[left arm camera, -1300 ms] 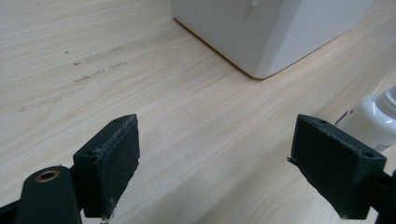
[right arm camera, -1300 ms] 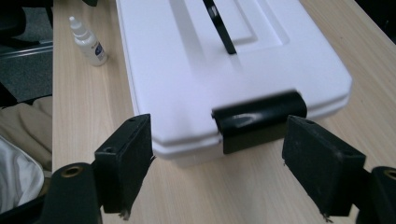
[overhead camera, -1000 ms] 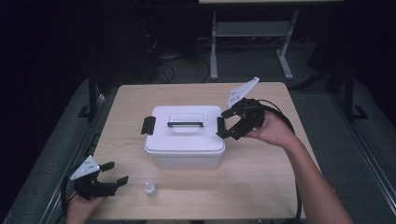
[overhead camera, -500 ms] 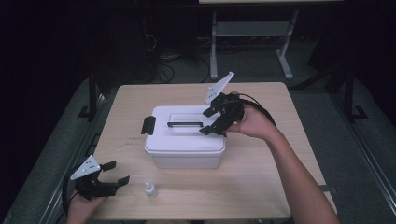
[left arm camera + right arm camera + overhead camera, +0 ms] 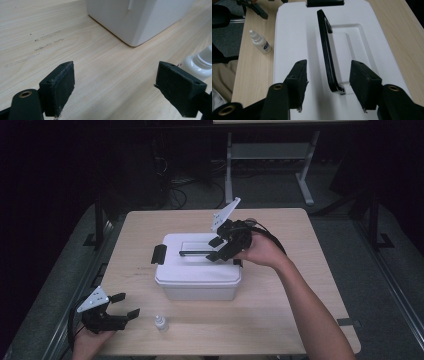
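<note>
A white lidded box (image 5: 197, 275) with a black handle (image 5: 195, 252) on its lid stands in the middle of the wooden table. My right gripper (image 5: 216, 249) hovers open over the lid. In the right gripper view, its jaws straddle the near end of the handle (image 5: 325, 47) without touching it. My left gripper (image 5: 125, 305) rests open and empty at the table's front left corner. A small white dropper bottle (image 5: 160, 323) stands just right of it, in front of the box. In the left gripper view, the bottle (image 5: 200, 62) sits beyond the right jaw.
Black latches (image 5: 159, 254) clip the lid at the box's short ends. Bare table top (image 5: 300, 285) lies to the right of the box and behind it. A metal frame (image 5: 270, 155) and cables stand on the dark floor beyond the far edge.
My right gripper has moved left from the box's right end to above the lid, and now straddles the handle. The left gripper and the bottle have stayed put.
</note>
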Available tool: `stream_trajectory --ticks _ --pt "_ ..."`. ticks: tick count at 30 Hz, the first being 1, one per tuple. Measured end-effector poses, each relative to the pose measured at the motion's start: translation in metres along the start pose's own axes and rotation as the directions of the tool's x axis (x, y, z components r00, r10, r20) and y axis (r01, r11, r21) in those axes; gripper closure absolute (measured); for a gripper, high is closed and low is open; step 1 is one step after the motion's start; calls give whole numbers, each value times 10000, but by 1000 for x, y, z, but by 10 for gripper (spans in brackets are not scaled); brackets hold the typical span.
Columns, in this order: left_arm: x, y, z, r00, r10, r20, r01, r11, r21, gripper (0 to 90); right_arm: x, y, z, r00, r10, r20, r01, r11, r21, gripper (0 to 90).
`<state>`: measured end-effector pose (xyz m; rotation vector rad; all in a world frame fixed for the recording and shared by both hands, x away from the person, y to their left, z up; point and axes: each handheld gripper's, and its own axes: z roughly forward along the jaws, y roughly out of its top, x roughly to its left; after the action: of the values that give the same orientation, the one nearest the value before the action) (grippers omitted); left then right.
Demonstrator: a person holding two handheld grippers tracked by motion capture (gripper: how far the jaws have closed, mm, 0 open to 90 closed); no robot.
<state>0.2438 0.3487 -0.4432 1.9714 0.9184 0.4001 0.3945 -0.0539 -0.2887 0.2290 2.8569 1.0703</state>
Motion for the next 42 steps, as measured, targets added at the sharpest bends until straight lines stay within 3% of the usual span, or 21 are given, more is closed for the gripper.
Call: stream_trajectory --ticks 10,17,32,42 --pt "0 1 2 10000 49 86 -49 10000 60 157 -4 19 9 9995 -275 -162 283 9985 469 662" --pt "2 0 1 10000 56 74 -57 10000 66 157 -10 23 19 9992 -339 -218 354 9968 713 702" --pt "4 -1 1 10000 -19 66 18 10000 62 157 -26 32 36 9982 -87 -586 123 9980 616 794" --pt "3 0 2 10000 33 92 -34 9999 118 157 -24 33 36 9961 -304 -833 354 9976 588 826"
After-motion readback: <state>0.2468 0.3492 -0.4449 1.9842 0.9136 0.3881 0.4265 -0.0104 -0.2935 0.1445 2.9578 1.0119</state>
